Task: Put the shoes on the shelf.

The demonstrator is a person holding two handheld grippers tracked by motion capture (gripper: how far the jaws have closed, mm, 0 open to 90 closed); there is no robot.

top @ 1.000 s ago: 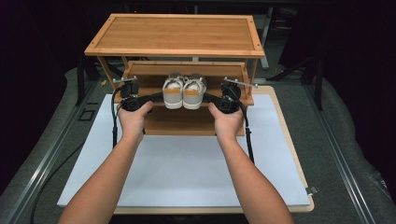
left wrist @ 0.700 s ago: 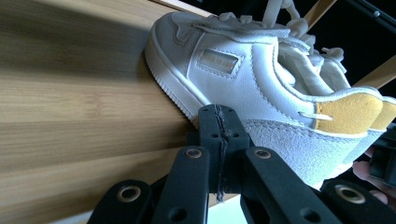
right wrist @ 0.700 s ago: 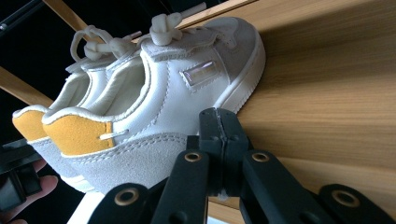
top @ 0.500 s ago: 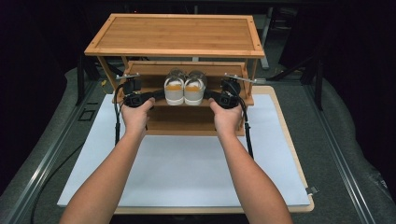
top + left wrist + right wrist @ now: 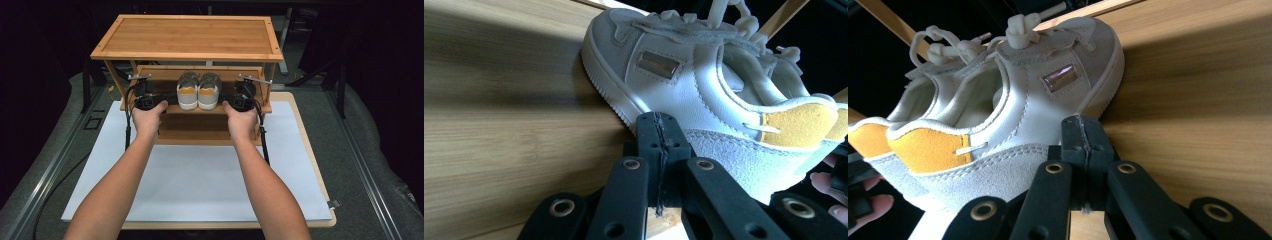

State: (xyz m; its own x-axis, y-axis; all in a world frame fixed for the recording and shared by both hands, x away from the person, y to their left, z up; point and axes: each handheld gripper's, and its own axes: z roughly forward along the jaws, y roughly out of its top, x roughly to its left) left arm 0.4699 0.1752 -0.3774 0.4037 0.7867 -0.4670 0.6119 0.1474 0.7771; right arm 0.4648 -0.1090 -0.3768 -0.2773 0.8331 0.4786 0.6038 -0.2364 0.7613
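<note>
A pair of white sneakers with yellow heel patches, left shoe [image 5: 187, 92] and right shoe [image 5: 209, 92], stands side by side on the middle shelf [image 5: 165, 111] of a bamboo rack, heels toward me. My left gripper [image 5: 169, 100] is shut and its tip rests against the outer side of the left shoe [image 5: 684, 85]. From the other side, my right gripper [image 5: 225, 101] is shut too, its tip against the outer side of the right shoe [image 5: 1013, 110]. In the left gripper view the closed jaws of my left gripper [image 5: 657, 125] hold nothing. The right gripper [image 5: 1081, 131] holds nothing either.
The rack's top shelf [image 5: 187, 37] overhangs the shoes and both grippers. A lower shelf [image 5: 195, 132] sits beneath. The rack stands on a white mat [image 5: 200, 185] on a wooden board. Side posts [image 5: 265, 87] flank the shelf.
The shoes and both grippers have shifted slightly farther back on the middle shelf. Both grippers stay shut.
</note>
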